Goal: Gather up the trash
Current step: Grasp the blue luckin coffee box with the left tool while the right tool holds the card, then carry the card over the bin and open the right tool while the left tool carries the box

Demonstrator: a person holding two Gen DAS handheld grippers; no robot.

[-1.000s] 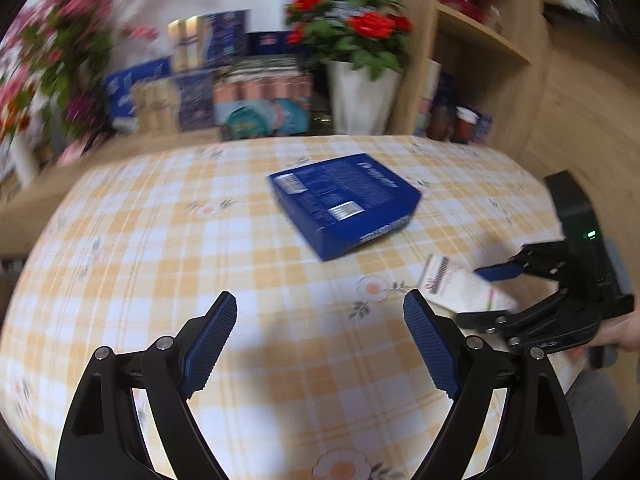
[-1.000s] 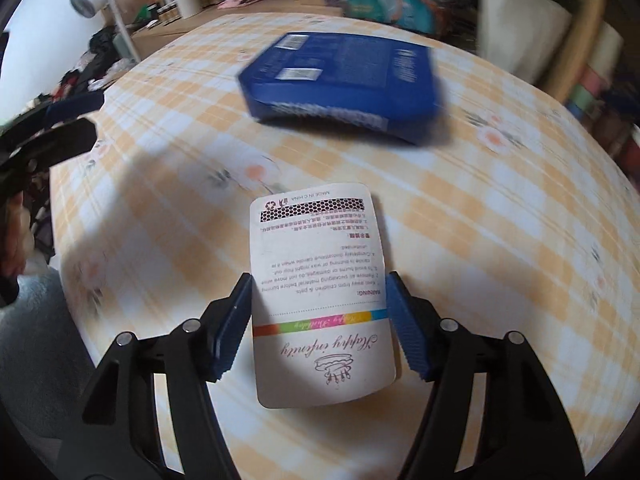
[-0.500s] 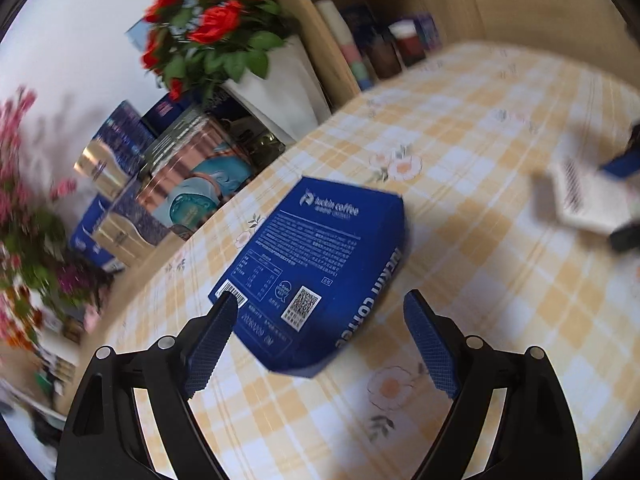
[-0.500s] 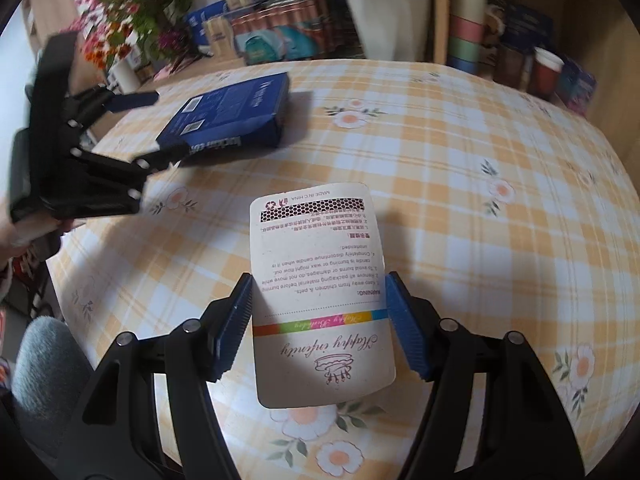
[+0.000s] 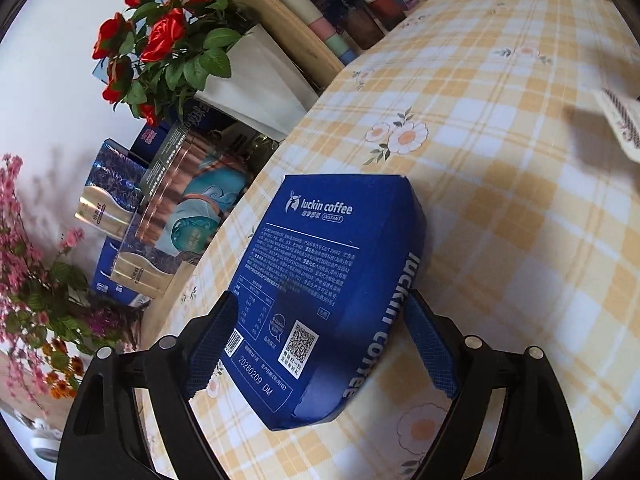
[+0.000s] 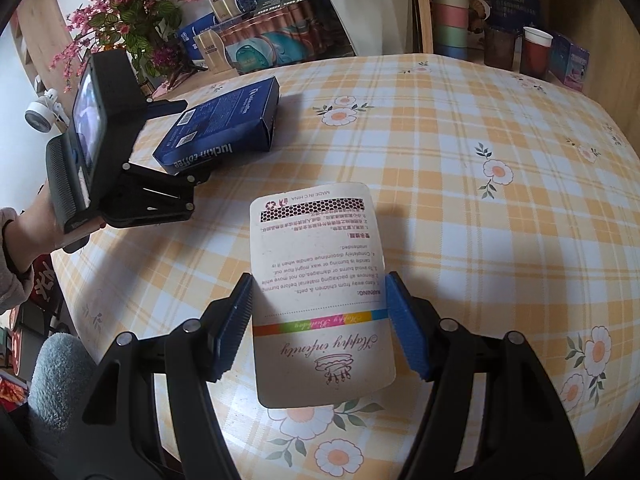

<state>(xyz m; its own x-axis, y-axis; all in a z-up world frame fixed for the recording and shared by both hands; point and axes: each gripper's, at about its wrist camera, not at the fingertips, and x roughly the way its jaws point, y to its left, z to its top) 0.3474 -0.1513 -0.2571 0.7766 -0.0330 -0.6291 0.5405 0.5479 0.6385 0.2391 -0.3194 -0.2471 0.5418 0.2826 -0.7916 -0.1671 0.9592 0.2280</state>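
Table [image 5: 500,208], yellow-check cloth, shelves behind. Left wrist view: left gripper [image 5: 320,344] straddles blue instant-coffee box [image 5: 320,272]; fingers just narrowed, seemingly not yet clamped. Next: close, lift. Right wrist view: right gripper [image 6: 318,322] fingers clamp white candle card [image 6: 320,292].

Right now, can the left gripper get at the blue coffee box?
Probably yes: the left gripper already straddles the blue coffee box, jaws closing in, nothing between. The right gripper holds a card, well clear.
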